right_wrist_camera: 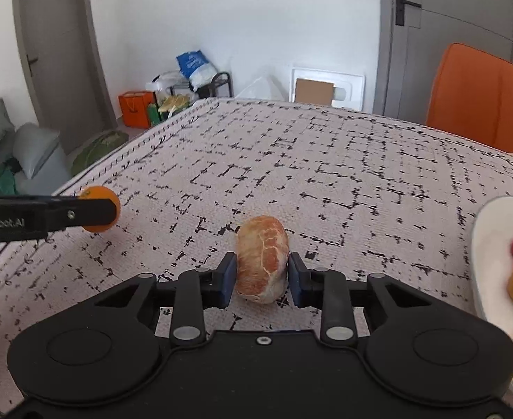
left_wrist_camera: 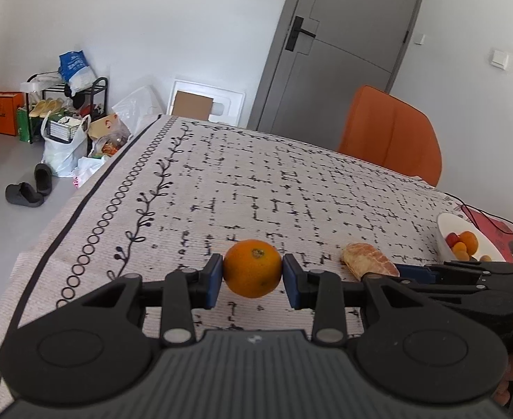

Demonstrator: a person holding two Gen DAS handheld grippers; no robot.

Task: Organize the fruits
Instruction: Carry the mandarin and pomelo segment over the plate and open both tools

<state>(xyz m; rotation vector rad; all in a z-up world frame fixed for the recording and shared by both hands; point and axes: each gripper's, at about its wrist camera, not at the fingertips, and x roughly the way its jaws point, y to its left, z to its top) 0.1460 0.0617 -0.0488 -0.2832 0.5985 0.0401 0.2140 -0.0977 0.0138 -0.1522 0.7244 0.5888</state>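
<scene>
A whole orange [left_wrist_camera: 252,267] sits between the blue pads of my left gripper [left_wrist_camera: 253,277], which is shut on it low over the patterned tablecloth [left_wrist_camera: 256,181]. To its right lies a peeled orange-pink citrus fruit [left_wrist_camera: 365,262]. In the right wrist view this peeled fruit [right_wrist_camera: 261,255] rests on the cloth, and my right gripper [right_wrist_camera: 261,279] is shut on its sides. The left gripper [right_wrist_camera: 64,211] with its orange [right_wrist_camera: 99,193] shows at the left edge. A white bowl [right_wrist_camera: 490,244] with several small red and orange fruits stands at the right.
An orange chair [left_wrist_camera: 392,132] stands at the table's far right side. Cables and a red item [left_wrist_camera: 490,227] lie behind the bowl [left_wrist_camera: 445,223]. The table's left edge drops to a floor with bags, a shoe rack [left_wrist_camera: 64,104] and slippers. A grey door [left_wrist_camera: 344,45] is behind.
</scene>
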